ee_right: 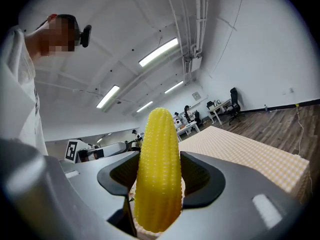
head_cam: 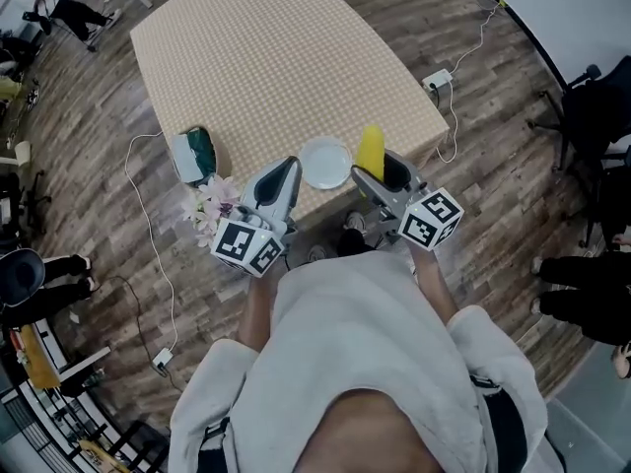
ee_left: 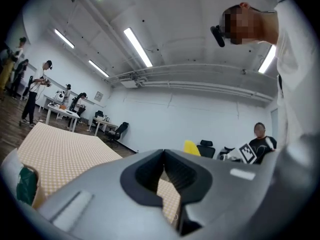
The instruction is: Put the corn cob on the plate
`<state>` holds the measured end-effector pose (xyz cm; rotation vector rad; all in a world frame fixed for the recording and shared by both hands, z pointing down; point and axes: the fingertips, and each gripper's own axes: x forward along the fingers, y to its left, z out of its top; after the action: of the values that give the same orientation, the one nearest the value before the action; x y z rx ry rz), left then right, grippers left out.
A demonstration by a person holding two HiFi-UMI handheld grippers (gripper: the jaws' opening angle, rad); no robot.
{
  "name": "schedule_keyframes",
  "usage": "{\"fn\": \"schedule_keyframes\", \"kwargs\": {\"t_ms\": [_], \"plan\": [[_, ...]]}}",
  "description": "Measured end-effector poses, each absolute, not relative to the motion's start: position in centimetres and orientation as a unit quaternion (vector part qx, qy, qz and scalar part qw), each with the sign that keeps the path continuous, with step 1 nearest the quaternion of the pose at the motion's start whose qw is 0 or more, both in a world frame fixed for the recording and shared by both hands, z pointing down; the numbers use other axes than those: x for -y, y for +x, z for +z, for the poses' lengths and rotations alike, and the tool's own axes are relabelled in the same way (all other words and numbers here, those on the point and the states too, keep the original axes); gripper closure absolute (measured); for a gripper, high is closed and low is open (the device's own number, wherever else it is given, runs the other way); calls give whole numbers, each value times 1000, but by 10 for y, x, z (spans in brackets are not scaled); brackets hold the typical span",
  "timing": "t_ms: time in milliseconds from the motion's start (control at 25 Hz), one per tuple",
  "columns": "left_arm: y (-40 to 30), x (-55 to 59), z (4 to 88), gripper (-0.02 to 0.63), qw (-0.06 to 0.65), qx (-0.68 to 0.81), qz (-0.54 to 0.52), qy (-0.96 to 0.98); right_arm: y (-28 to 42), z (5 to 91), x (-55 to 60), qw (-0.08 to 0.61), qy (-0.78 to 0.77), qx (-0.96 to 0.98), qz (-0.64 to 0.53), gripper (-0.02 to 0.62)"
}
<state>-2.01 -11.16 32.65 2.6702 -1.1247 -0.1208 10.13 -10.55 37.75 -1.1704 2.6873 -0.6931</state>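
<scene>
In the right gripper view a yellow corn cob (ee_right: 159, 174) stands upright between the jaws of my right gripper (ee_right: 160, 159), which is shut on it. The head view has the corn cob (head_cam: 371, 149) at the table's near edge, just right of an empty white plate (head_cam: 325, 163), with the right gripper (head_cam: 383, 173) under it. My left gripper (head_cam: 280, 183) hovers just left of the plate. Its jaws meet at the tips with nothing in them (ee_left: 163, 156). The cob's tip (ee_left: 191, 147) shows past them.
A tan checkered cloth covers the table (head_cam: 266, 57). A green and white object (head_cam: 194, 154) and a bunch of flowers (head_cam: 210, 208) sit at the near left corner. Cables and a power strip (head_cam: 437, 79) lie on the wooden floor. Someone's legs (head_cam: 582, 284) are at right.
</scene>
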Motion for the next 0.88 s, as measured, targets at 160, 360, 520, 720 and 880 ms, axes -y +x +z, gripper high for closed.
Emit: {"fn": "schedule_keyframes", "kwargs": {"t_ms": [160,360,520,720,880], "plan": [[-12,117,331,600,116,407,-35,905,114,371,121,71,-370,-899,-225,341],[-13,118,348,598,137,418,-26,898,112,387,128,66,-364,-895,-250,341],[-22,130,347,600,140,414,-25,899,102,393,137,64,-368,-891,-259,341],[-34,140,354,600,152,410,-25,899,88,404,140,50,-373,-885,-273,341],[-37,140,368,598,172,410,-23,895,79,424,135,34,-374,-878,-298,341]]}}
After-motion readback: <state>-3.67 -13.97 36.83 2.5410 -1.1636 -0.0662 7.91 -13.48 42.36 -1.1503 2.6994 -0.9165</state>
